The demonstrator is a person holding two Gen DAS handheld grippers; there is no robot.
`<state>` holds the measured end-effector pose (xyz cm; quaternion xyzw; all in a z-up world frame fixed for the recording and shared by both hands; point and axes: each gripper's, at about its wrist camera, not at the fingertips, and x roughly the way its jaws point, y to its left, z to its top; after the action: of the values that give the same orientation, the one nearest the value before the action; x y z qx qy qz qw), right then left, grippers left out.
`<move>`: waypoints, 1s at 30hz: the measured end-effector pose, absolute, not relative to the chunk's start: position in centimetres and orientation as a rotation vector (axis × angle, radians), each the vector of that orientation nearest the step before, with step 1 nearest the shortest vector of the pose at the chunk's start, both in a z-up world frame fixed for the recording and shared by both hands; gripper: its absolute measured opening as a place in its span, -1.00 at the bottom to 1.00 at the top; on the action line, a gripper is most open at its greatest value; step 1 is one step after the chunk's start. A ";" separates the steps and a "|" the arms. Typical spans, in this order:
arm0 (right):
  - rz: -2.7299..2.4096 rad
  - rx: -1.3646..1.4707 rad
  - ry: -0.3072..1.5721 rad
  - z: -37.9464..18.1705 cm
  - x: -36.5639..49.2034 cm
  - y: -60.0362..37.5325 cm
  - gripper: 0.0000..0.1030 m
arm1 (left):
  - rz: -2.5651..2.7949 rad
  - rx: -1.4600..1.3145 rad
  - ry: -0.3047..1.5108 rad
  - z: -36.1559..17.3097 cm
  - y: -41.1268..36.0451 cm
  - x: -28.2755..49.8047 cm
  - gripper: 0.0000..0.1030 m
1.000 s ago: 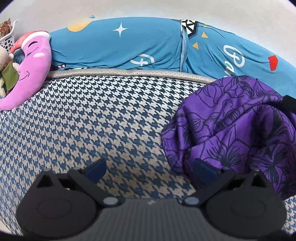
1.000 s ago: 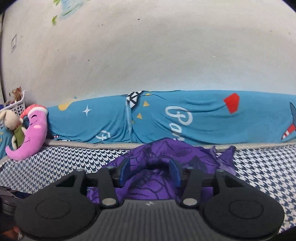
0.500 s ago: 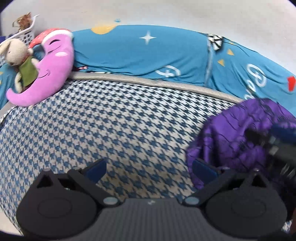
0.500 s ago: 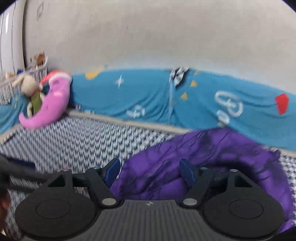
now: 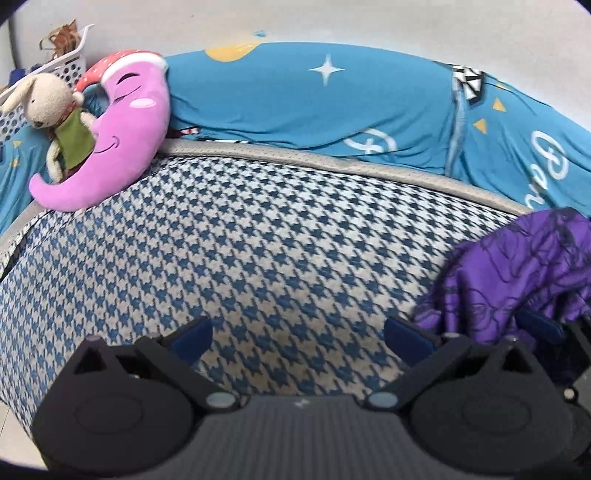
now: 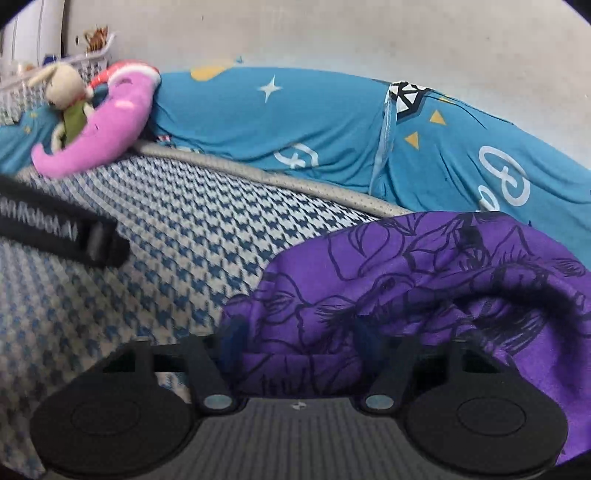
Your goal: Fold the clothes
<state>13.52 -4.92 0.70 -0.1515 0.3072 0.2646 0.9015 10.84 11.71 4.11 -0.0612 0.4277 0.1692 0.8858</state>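
Soft, even indoor light fills both wrist views, its source unseen; shadows are faint, gathering only in the folds of the purple garment [image 6: 424,280] and under the black gripper housings; no glare shows on the pale wall [image 5: 332,22]; fisheye distortion bows the houndstooth bed cover [image 5: 258,251] and darkens the corners; the right view is softer, its blue fingertips [image 6: 234,341] smeared, perhaps by motion, and the dark bar [image 6: 55,229] at left blurred; the plush rabbit [image 5: 48,99] stays fairly crisp.
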 end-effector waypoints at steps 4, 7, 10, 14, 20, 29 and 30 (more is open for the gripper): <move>0.539 -0.297 0.679 -0.1 14.3 -4.9 -0.77 | 0.386 -0.143 0.896 4.1 13.0 12.1 1.00; 0.532 -0.260 0.677 0.1 14.6 -5.3 -0.88 | 0.402 -0.150 0.883 4.5 13.9 12.8 1.00; 0.555 -0.165 0.682 1.1 15.1 -5.9 -0.89 | 0.399 -0.183 0.864 5.1 14.9 12.3 1.00; 0.590 -0.034 0.667 2.8 15.5 -6.5 -0.89 | 0.386 -0.213 0.849 5.7 16.0 11.4 1.00; 0.635 0.091 0.612 5.0 15.5 -5.4 -0.88 | 0.413 -0.215 0.815 6.6 17.6 10.5 1.00; 0.806 0.175 0.521 7.5 15.8 -0.1 -0.88 | 0.525 -0.229 0.728 8.4 20.9 9.1 1.00; 0.851 0.175 0.524 7.6 15.7 0.6 -0.88 | 0.540 -0.228 0.717 8.6 21.3 8.9 1.00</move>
<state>15.68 0.61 7.56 0.0840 0.2510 0.4077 0.8739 8.95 21.29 8.59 -0.1101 0.3459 0.2604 0.8947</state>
